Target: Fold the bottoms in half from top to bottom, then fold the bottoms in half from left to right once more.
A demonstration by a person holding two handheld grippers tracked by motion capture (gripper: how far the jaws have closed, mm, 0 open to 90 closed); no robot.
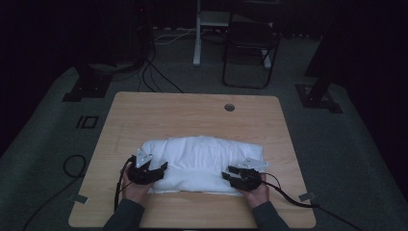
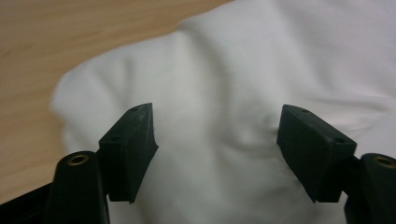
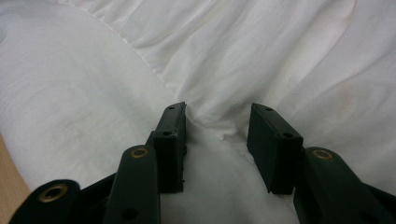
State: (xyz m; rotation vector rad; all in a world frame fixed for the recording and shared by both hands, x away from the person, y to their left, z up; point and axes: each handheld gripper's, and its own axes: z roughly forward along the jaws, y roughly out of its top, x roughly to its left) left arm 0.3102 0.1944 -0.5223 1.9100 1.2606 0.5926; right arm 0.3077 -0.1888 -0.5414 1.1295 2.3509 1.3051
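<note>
Left gripper [image 2: 217, 126]: jaws wide, nothing pinched
Right gripper [image 3: 217, 128]: jaws apart over a fold
Cloth [image 1: 202, 154]: soft, light, floppy; pinch near edge

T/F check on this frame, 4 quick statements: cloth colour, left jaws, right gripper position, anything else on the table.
1. The cloth on the table is white. True.
2. The left gripper is clamped shut on the cloth. False: its jaws stand wide apart over the cloth, pads not pressing it.
3. The right gripper is at the near edge of the cloth. True.
4. A mug stands on the table beside the cloth. False: besides the cloth, only a round grommet hole shows near the far edge.
</note>
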